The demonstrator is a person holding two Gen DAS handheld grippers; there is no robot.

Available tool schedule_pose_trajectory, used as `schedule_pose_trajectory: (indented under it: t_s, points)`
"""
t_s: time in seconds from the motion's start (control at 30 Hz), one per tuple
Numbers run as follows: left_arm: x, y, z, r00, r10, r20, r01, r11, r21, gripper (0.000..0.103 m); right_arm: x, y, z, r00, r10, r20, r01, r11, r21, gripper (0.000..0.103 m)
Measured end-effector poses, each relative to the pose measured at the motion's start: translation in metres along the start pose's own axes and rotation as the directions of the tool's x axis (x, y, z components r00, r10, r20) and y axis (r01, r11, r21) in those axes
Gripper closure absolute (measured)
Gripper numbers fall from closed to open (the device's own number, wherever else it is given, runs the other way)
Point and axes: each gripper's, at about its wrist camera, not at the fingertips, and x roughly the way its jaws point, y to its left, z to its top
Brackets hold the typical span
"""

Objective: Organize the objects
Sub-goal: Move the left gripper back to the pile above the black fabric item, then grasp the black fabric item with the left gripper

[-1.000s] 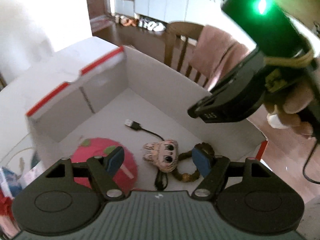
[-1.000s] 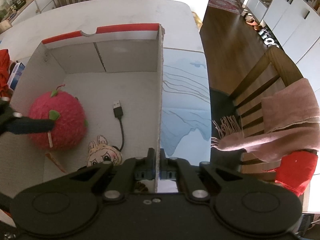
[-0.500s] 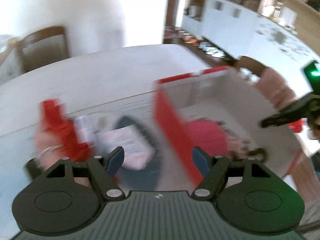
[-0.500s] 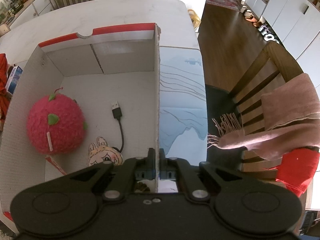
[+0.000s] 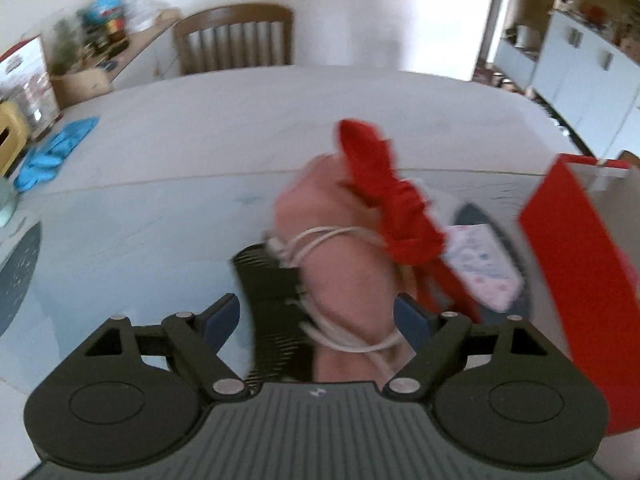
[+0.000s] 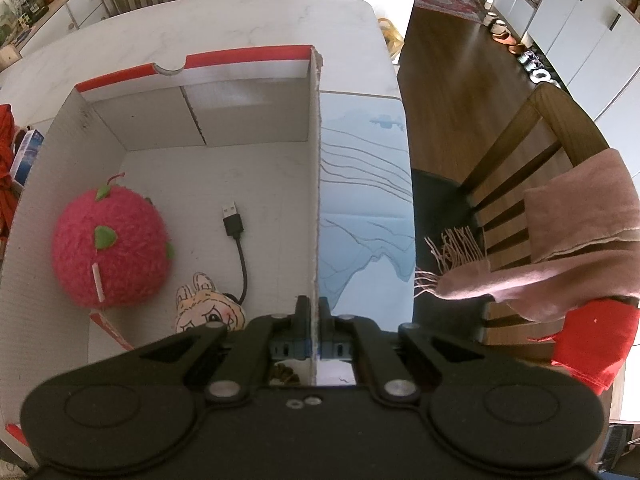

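Note:
My right gripper (image 6: 314,334) is shut on the right wall of the cardboard box (image 6: 314,184). Inside the box lie a pink strawberry plush (image 6: 110,246), a black USB cable (image 6: 236,236) and a small doll-face keychain (image 6: 208,314). My left gripper (image 5: 320,314) is open, outside the box over the table. Between its fingers lies a pink object (image 5: 344,272) wrapped in white cord (image 5: 340,240), with a black comb-like piece (image 5: 272,300) on its left and a red scrunchie-like cloth (image 5: 396,204) on its right. The view is blurred.
The box's red outer side (image 5: 576,280) stands at the right of the left wrist view. A patterned white packet (image 5: 484,264) lies by it. A blue cloth (image 5: 56,152) lies far left. A chair with a pink scarf (image 6: 560,236) stands right of the table (image 6: 248,24).
My left gripper has swung out of the box to the left and now hovers over the corded pink object on the table. My right gripper stays clamped on the box wall.

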Motion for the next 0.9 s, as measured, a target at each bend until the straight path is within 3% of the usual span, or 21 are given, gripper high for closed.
schedule_pose_trajectory:
  t_s: [0.23, 0.53, 0.67, 0.7, 0.9]
  points:
    - [0.027, 0.03, -0.003, 0.998, 0.049, -0.039, -0.051, 0.997, -0.056, 0.019, 0.001, 0.003, 0.0, 1.0, -0.012, -0.001, 0.012, 1.0, -0.004, 0.101]
    - [0.057, 0.036, -0.002, 0.996, 0.038, -0.083, -0.043, 0.997, -0.061, 0.019, 0.0, 0.005, 0.0, 1.0, -0.027, -0.007, 0.027, 1.0, -0.013, 0.101]
    - [0.06, 0.04, -0.004, 0.996, -0.004, -0.084, -0.004, 0.996, -0.093, 0.02, 0.0, 0.006, 0.0, 1.0, -0.028, -0.008, 0.028, 1.0, -0.013, 0.101]
    - [0.061, 0.042, -0.004, 0.996, -0.02, -0.084, 0.011, 0.995, -0.1, 0.022, 0.0, 0.006, 0.0, 1.0, -0.028, -0.008, 0.028, 1.0, -0.013, 0.101]
    - [0.06, 0.044, -0.006, 0.99, -0.119, -0.079, 0.107, 0.983, -0.148, 0.061, 0.0, 0.006, 0.0, 1.0, -0.027, -0.008, 0.027, 1.0, -0.012, 0.101]
